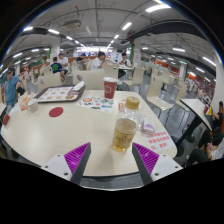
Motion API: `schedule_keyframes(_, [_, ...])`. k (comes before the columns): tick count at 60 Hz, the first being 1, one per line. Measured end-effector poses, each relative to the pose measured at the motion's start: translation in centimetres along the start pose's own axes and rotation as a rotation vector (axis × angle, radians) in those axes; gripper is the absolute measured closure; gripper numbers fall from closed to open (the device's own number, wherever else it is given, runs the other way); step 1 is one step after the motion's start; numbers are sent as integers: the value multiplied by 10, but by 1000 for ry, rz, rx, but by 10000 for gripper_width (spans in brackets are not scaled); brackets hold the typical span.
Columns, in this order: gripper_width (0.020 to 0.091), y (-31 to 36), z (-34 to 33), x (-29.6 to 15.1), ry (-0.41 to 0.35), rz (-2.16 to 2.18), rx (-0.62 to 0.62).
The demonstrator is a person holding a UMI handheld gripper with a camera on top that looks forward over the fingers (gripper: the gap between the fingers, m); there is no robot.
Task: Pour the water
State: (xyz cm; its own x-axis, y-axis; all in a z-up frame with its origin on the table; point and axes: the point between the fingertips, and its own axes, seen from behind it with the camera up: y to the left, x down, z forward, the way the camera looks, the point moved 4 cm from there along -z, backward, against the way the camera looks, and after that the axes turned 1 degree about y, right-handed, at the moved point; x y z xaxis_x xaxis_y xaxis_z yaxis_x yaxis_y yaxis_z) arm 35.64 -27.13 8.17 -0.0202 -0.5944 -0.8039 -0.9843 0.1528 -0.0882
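The gripper is seen with its fingers spread wide, nothing held or touched. Just ahead of them, and apart from the pads, a clear bottle stands upright on the table. Beyond it are set a small cup, then a red cup. A spill is judged the main risk: the bottle could be tipped if it is struck off-centre by one finger on approach, or water missed past the cup if pouring is rushed.
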Motion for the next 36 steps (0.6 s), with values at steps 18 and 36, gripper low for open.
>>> schedule_keyframes(18, [397,-43,81,-26,-69,69,25])
schedule_keyframes(36, [700,-35,96,-30,-97,82,33])
